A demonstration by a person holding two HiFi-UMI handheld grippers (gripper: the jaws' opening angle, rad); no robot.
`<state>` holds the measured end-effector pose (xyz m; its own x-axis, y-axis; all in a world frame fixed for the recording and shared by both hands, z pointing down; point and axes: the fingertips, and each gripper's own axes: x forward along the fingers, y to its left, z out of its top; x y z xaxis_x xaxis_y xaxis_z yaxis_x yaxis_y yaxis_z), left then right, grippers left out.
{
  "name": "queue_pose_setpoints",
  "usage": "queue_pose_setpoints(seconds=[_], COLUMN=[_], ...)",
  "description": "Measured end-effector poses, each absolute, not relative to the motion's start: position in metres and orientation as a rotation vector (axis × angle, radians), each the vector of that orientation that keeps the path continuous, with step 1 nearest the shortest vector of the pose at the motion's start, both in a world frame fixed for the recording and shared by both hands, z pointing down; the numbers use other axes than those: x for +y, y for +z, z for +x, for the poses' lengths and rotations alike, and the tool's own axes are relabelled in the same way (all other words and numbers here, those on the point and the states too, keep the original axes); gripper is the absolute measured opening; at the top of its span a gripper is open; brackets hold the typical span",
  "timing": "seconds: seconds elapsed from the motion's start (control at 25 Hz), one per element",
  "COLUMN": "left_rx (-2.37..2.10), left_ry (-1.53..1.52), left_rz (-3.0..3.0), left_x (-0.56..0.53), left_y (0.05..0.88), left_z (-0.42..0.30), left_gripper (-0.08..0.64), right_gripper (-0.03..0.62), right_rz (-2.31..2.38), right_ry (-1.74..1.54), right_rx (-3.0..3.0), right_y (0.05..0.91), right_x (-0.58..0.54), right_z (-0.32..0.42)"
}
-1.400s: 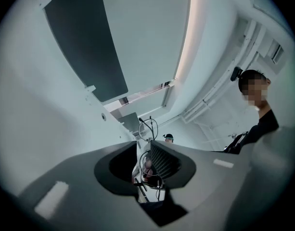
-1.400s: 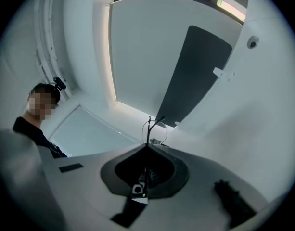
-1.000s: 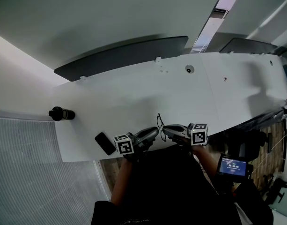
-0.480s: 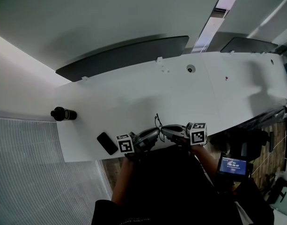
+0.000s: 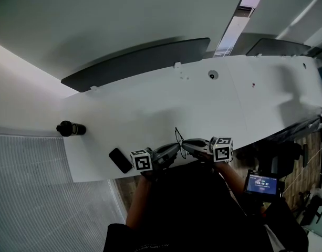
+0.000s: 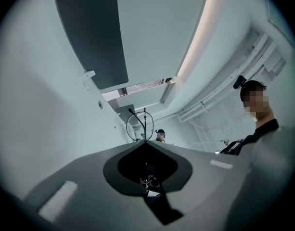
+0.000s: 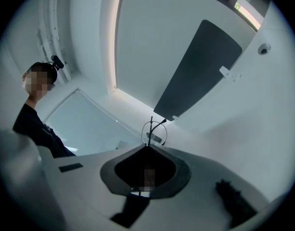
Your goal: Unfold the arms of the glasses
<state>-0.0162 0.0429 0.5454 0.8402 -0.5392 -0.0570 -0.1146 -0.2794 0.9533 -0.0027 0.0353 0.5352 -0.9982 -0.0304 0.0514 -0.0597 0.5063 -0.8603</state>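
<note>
White worktop (image 5: 150,109) runs long across the head view, with a dark panel (image 5: 139,62) standing along its far edge and pale walls behind. Near the front edge, close to the person's body, the glasses (image 5: 177,135) are held up between the two claws, just above the surface. The left claw (image 5: 175,148) reaches in from the left and the right claw (image 5: 185,144) from the right, so their tips nearly meet at the thin dark frame. Each carries its marker cube, the left one (image 5: 141,160) and the right one (image 5: 222,149), on the side toward the person.

In the left gripper view, the left claw (image 6: 145,141) has its jaws drawn together at the tips and nipped on the glasses (image 6: 139,125), whose round wire rim and a slim arm rise just beyond. The right gripper view shows the same: the right claw (image 7: 148,146) is closed narrow on the glasses (image 7: 154,129), with a rim and a thin arm sticking up past the tips.

A black phone (image 5: 119,160) lies flat left of the left claw, near the front edge. Farther left, a dark cylindrical object (image 5: 70,128) lies near the worktop's left end. A small round fitting (image 5: 212,76) sits toward the far edge, well apart from the glasses.
</note>
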Motion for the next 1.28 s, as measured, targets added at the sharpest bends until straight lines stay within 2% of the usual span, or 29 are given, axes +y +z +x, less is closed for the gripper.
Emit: queue_pose_setpoints(seconds=[0.2, 0.52, 0.76, 1.08, 1.28], left_rx=[-0.505, -0.527, -0.553, -0.615, -0.629], left_ry=[-0.472, -0.521, -0.704, -0.933, -0.903], left_rz=[1.829, 1.813, 1.882, 1.889, 1.843], left_x=[0.042, 0.041, 0.034, 0.025, 0.025], left_y=[0.544, 0.544, 0.524, 0.503, 0.513], left_z=[-0.018, -0.027, -0.046, -0.078, -0.076], left_gripper=[0.011, 0.011, 0.011, 0.011, 0.011], right_gripper=[0.017, 0.062, 0.074, 0.074, 0.084], right_rz=[0.089, 0.214, 0.230, 0.187, 0.305], right_ry=[1.433, 1.272, 1.078, 1.072, 0.446], right_rx=[-2.783, -2.837, -2.903, -3.007, -2.927], right_y=[0.524, 0.528, 0.519, 0.493, 0.502], right_x=[0.034, 0.025, 0.027, 0.035, 0.039], right_z=[-0.003, 0.006, 0.014, 0.014, 0.007])
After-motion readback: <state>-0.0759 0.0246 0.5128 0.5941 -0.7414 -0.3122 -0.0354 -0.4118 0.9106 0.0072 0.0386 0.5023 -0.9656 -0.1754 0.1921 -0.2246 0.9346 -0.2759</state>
